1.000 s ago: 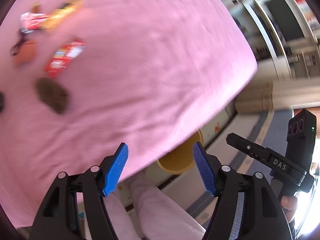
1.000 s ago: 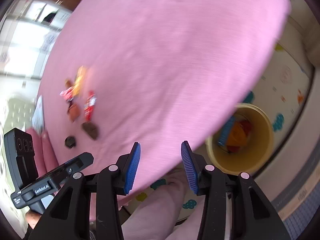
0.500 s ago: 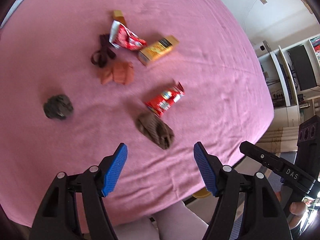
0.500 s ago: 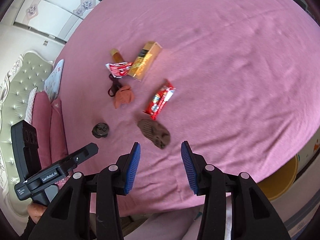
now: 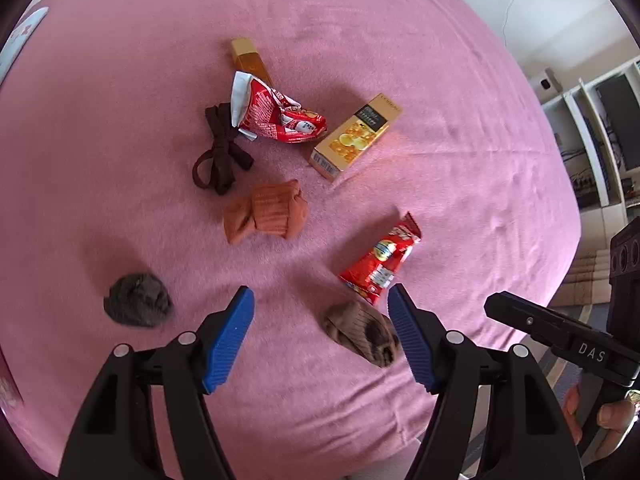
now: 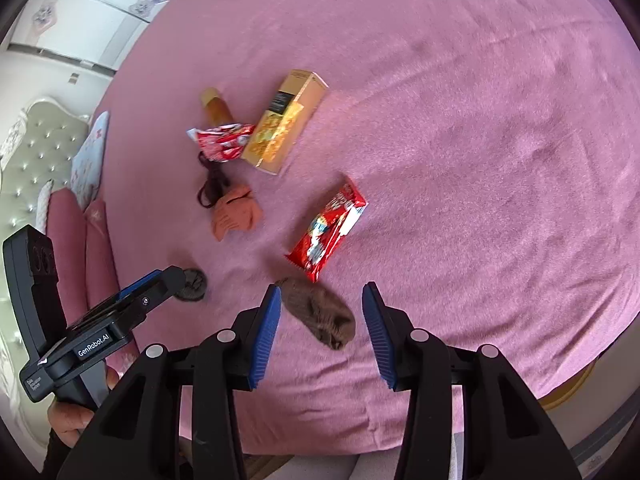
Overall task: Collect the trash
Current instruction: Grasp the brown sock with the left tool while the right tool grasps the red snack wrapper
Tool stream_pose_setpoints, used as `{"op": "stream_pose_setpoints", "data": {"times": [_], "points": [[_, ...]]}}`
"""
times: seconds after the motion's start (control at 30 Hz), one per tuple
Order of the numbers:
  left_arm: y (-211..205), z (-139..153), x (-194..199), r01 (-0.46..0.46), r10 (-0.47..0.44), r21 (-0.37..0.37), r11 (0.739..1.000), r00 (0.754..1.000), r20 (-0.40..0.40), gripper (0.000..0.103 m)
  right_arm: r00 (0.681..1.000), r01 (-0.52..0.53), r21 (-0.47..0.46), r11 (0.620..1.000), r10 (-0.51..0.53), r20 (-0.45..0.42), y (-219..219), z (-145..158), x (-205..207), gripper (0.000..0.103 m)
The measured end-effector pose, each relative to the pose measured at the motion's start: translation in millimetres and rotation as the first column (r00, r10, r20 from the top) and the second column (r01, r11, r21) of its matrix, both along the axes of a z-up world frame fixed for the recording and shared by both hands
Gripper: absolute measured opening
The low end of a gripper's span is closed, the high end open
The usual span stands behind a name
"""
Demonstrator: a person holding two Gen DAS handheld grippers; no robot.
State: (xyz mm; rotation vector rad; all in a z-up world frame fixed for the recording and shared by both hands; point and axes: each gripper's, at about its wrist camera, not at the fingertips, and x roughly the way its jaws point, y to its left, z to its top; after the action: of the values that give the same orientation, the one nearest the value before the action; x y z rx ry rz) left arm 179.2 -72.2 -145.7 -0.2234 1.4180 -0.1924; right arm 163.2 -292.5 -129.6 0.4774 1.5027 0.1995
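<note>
Near the pink bedspread (image 6: 480, 160) edge, a yellow bin's (image 6: 568, 394) contents stay hidden.

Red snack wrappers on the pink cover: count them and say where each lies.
2. A crumpled red wrapper lies at the far end, touching the dark string and beside the gold box. A flatter red wrapper lies nearer, just beyond the brown sock. None looks hidden.

Both grippers have swung from the bed's edge and the yellow bin (image 6: 568, 394) inward over the pink bedspread (image 5: 400, 40); the left gripper (image 5: 320, 336) and right gripper (image 6: 320, 330) now hover above the brown sock (image 6: 320, 314); the bin has nearly left view.
</note>
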Motion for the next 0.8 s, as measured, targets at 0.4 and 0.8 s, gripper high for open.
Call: {"op": "stream_pose_setpoints", "data": {"times": [0.4,0.8], "points": [[-15,-72,62,0.212,-0.202,0.08,0.974,0.973,-0.115,0.072,0.987,0.098,0.033,0.995,-0.093,-0.127,10,-72,27,0.043],[-15,-120,77,0.23,-0.213,0.064,0.971,0.956,-0.204,0.062,0.962,0.215,0.006,0.977,-0.211,-0.173,13,-104,34,0.043]]}}
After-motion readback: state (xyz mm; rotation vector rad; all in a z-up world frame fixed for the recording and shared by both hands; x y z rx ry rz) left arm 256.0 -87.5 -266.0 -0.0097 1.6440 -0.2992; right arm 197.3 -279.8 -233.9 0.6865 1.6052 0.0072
